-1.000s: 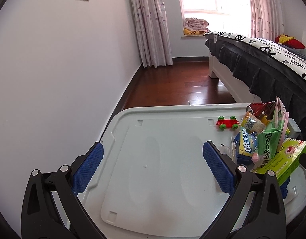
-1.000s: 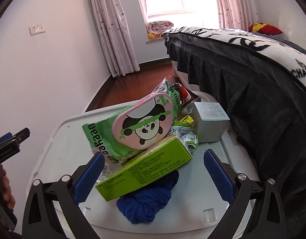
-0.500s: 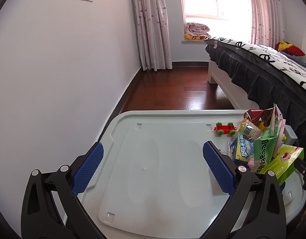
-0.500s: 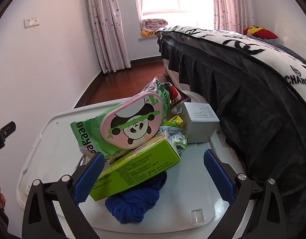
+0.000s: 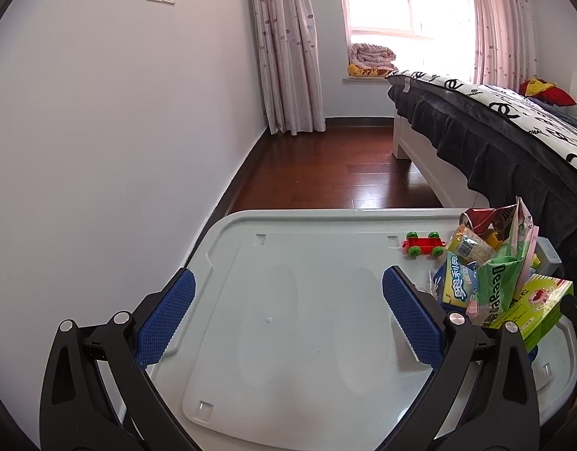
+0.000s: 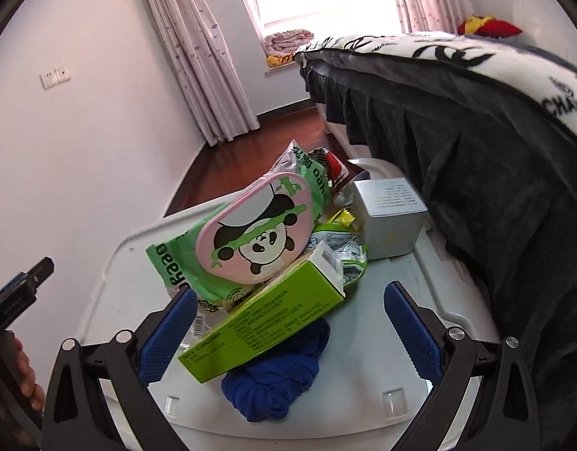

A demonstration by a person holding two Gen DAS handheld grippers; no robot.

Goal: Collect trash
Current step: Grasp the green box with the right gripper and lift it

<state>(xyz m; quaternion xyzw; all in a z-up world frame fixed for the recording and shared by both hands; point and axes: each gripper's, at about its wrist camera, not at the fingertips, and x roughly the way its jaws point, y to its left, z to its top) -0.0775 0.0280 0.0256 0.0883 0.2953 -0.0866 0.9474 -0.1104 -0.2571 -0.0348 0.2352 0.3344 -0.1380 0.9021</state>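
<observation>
A pile of trash lies on a white plastic lid (image 6: 397,342) beside a bed. In the right wrist view it holds a green carton (image 6: 262,330), a green wipes pack with a pink panda flap (image 6: 251,233), a silver box (image 6: 390,214), a crushed red can (image 6: 335,171) and wrappers. My right gripper (image 6: 288,323) is open over the carton and a blue cloth (image 6: 277,379). My left gripper (image 5: 288,312) is open and empty over the bare left part of the lid (image 5: 288,338); the pile (image 5: 502,282) is at its right.
A red toy car with green wheels (image 5: 423,246) sits on the lid's far side. A bed with a dark skirt (image 6: 476,158) stands close on the right. A white wall (image 5: 119,150) runs along the left. Wooden floor (image 5: 337,173) lies beyond, up to curtains.
The left gripper has drawn back and risen, so the pile looks smaller. The right gripper has tilted and moved in over the carton. Both stay open.
</observation>
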